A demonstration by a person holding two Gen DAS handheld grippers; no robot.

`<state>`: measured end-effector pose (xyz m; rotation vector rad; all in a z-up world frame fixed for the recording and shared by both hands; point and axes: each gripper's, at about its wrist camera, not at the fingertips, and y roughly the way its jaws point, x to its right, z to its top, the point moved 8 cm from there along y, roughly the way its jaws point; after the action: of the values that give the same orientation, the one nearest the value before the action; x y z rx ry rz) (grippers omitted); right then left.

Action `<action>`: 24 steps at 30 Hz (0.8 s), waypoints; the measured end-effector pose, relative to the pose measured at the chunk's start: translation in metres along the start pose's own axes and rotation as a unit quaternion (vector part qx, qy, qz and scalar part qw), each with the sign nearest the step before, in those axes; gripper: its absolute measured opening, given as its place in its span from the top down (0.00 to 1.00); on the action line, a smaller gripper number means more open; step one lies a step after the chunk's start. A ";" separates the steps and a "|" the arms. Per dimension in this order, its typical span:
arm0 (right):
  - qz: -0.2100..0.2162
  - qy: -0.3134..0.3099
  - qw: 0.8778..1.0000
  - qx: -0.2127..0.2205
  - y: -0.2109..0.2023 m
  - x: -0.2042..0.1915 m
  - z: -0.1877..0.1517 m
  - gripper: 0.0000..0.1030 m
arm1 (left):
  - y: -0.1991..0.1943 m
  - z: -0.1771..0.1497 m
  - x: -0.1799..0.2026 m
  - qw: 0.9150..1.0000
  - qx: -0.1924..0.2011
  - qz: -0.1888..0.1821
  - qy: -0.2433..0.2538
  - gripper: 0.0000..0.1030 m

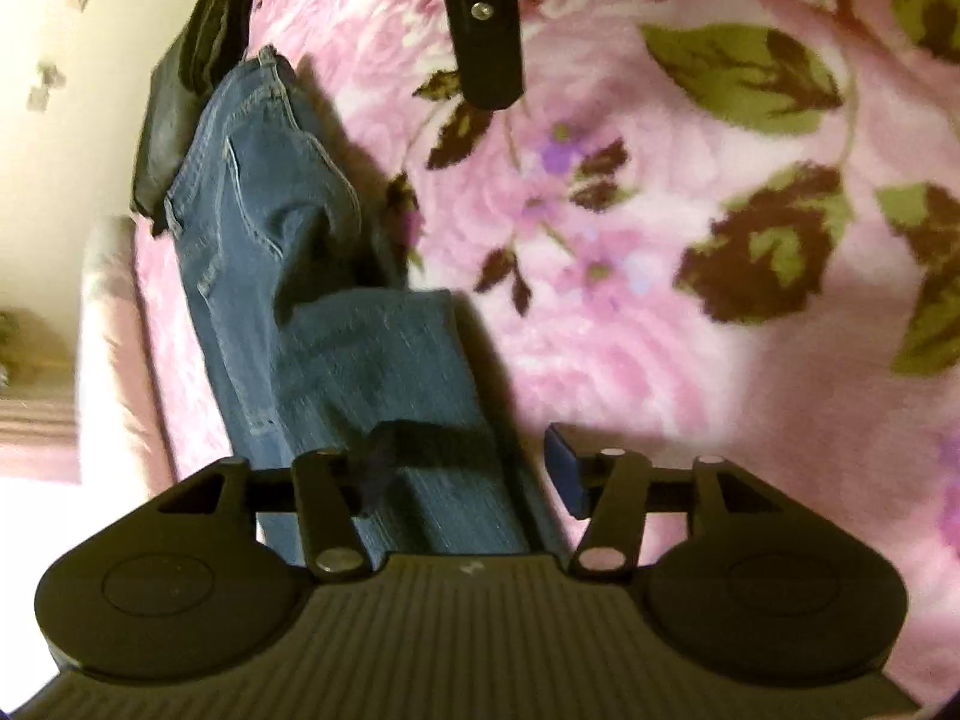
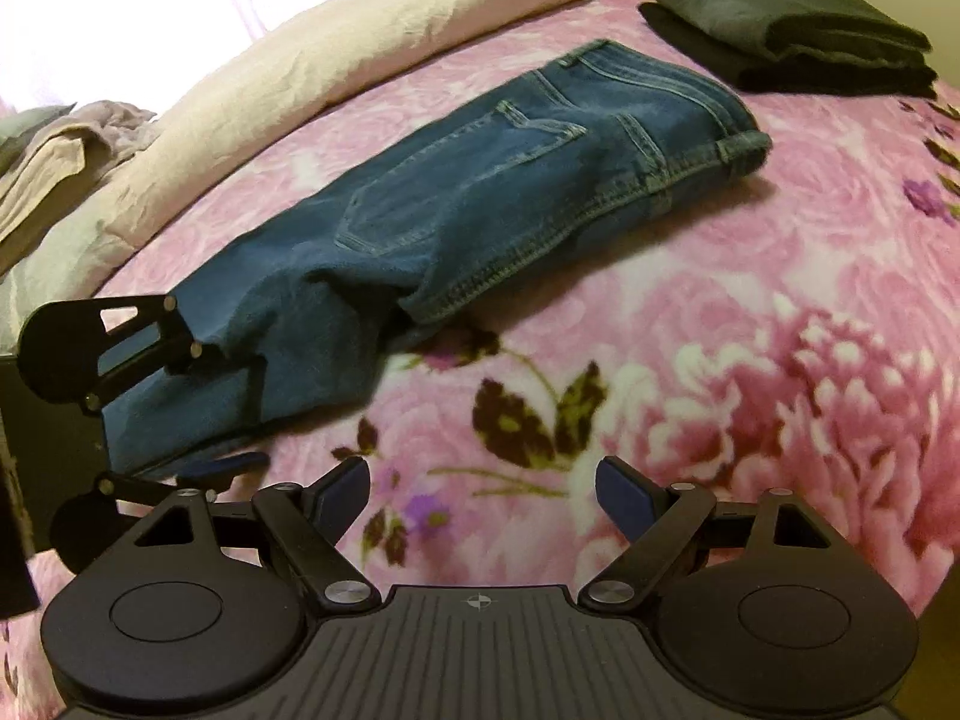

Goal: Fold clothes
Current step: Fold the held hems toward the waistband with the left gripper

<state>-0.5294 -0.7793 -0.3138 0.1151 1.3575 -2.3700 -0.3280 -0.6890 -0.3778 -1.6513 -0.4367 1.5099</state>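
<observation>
**Left gripper at the leg end of the jeans, right gripper empty beside it**

The left gripper (image 1: 465, 468) stands partly open over the leg end of the jeans (image 2: 480, 192). The denim lies between its fingers, one finger dark against the cloth and the other blue pad clear of the jeans' edge over the blanket; the pads do not look pressed on the fabric, though blur makes this uncertain. The right gripper (image 2: 483, 492) is spread wide with nothing between its fingers, and only blanket shows under it.

From the jeans as landmark: their long axis runs away from both grippers, leg hems nearest the tools, waistband and back pockets at the far end. The legs seem already laid one over the other. The left gripper is at the hems; the right hovers just beside the hems, off the denim. So the left hand is the nearer, and a next fold would likely carry the hems toward the waistband.

Beyond the waistband lies a folded dark garment (image 2: 792, 30). The jeans rest on a pink floral blanket (image 2: 750, 330), with a pale rolled quilt (image 2: 312, 60) along their far side.
</observation>
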 end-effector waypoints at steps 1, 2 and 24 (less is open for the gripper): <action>-0.002 0.003 1.000 -0.002 0.000 0.001 -0.002 0.17 | 0.001 0.001 0.000 1.000 -0.001 0.005 0.001 0.53; -0.004 0.004 1.000 -0.003 -0.001 0.003 -0.004 0.17 | 0.001 0.003 -0.002 1.000 -0.001 0.004 -0.007 0.59; 0.067 0.079 0.988 0.114 0.065 -0.098 0.011 0.17 | -0.046 -0.038 -0.114 0.956 0.073 -0.125 -0.256 0.99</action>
<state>-0.4130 -0.7875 -0.3344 0.4539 1.1007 -2.4347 -0.3042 -0.7585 -0.2715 -1.0319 -0.7604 1.7195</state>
